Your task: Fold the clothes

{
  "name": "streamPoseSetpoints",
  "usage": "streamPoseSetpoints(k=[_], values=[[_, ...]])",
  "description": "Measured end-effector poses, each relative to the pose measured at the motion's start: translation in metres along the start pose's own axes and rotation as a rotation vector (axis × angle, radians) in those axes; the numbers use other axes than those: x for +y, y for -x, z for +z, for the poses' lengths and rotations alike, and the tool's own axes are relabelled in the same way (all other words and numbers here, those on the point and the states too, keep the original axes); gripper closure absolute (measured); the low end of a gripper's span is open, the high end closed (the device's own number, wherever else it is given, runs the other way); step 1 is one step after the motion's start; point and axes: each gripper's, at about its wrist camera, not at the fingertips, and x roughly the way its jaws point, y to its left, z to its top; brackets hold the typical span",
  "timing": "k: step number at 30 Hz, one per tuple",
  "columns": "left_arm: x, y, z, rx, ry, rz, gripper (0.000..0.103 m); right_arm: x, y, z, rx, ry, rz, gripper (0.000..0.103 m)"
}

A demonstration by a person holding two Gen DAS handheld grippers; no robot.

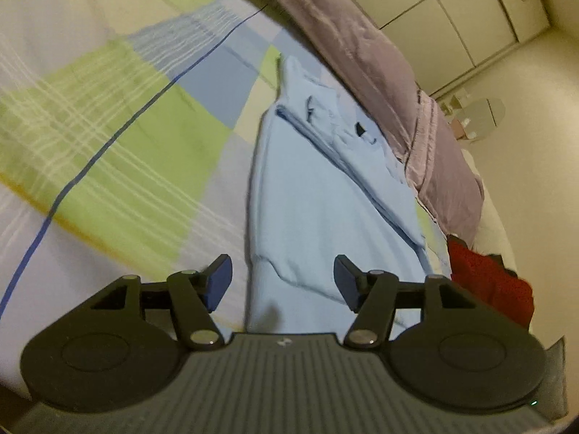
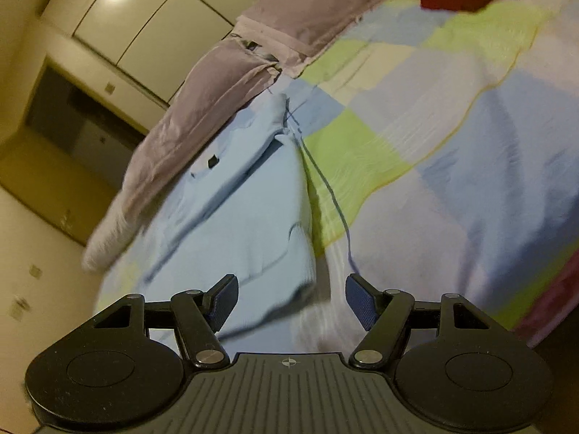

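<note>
- The left tongs (image 1: 282, 282) are hanging wide open with nothing between the pads, and the light blue shirt (image 1: 318, 195) is lying on the bed (image 1: 108, 126) straight ahead of them, its near hem between the two fingers
- The right tongs (image 2: 291, 302) are gaping too, holding nothing, with the shirt's corner ahead and to their left
- The shirt is already lying doubled lengthwise, so a pinch that is catching only the top layer is risking the fold sliding apart
- A deep bite could be grabbing the checked bedsheet as well
- The purple blanket (image 1: 362, 54) beyond could be snagging the collar
</note>
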Motion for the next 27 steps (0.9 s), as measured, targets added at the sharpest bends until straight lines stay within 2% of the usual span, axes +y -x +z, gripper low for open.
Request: streamPoseSetpoints(k=[5,9,15,16,19,21,23,27], values=[[0.004,-0.023,0.014,0.031,-0.001,-0.038,0.044,-0.016,-0.019,0.021,0.035,-0.068,0.023,0.033],[0.002,-0.040,0.018,0.073,0.019,-0.111,0.044,-0.017,-0.029,0.031,0.070,-0.101,0.038,0.034],[0.009,-0.054,0.028,0.108,0.042,-0.141,0.045,-0.011,-0.051,0.044,0.137,-0.111,0.028,0.034],[0.010,-0.054,0.028,0.114,0.043,-0.149,0.046,-0.011,-0.052,0.045,0.142,-0.112,0.030,0.035],[0.007,-0.055,0.024,0.137,-0.010,-0.159,0.046,-0.012,-0.055,0.046,0.158,-0.113,0.038,0.046],[0.004,-0.055,0.023,0.140,-0.046,-0.158,0.046,-0.013,-0.057,0.047,0.168,-0.114,0.043,0.046],[0.009,-0.055,0.024,0.137,-0.011,-0.181,0.048,-0.014,-0.059,0.048,0.178,-0.115,0.047,0.046],[0.027,-0.064,0.033,0.136,0.142,-0.240,0.059,-0.016,-0.064,0.051,0.196,-0.122,0.059,0.048]])
